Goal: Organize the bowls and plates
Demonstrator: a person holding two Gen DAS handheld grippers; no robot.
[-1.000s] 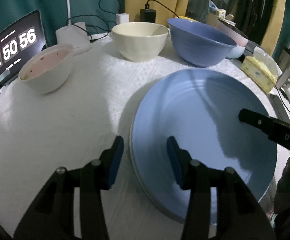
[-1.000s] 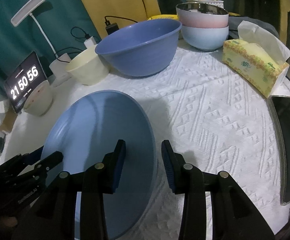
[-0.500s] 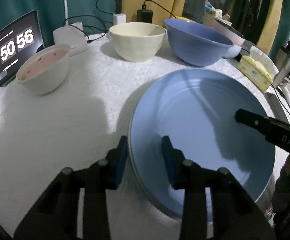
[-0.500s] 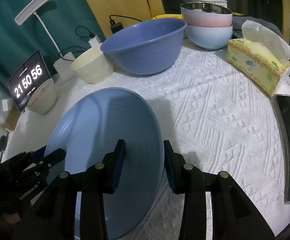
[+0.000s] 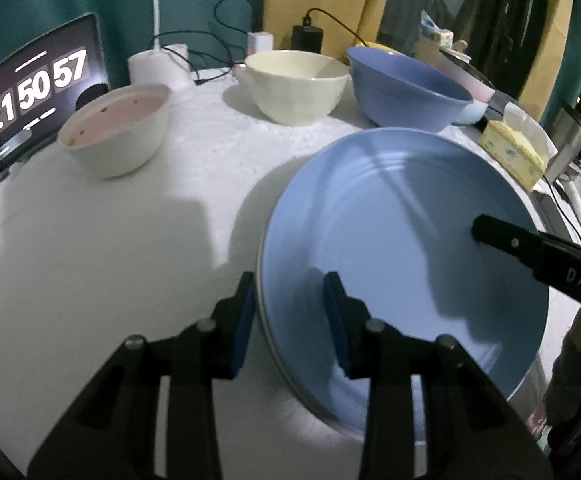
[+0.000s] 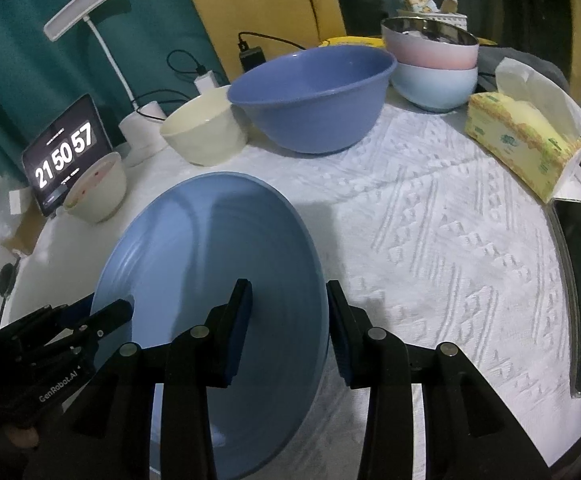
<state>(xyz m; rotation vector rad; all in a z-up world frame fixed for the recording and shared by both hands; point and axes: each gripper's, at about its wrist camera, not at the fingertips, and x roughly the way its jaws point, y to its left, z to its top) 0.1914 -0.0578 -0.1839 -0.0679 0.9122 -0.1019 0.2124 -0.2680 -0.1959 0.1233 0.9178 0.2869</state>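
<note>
Both tools straddle the plate [image 5: 402, 248] rim, jaws spread, neither pinching: left tool [image 5: 290, 312] at the plate's 9 o'clock edge, right tool [image 6: 288, 328] at 3. Squeeze both evenly before lifting, I'd say, since a second rim shows beneath. The worktop [image 6: 430, 240] edge is close at 6; open cloth lies at 2. The bowls [image 6: 310, 96] crowd 12.

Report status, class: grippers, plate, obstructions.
Left gripper and right gripper open, each straddling opposite rims of blue plate. Plate unclamped. Blue bowl beyond; nothing blocking.
</note>
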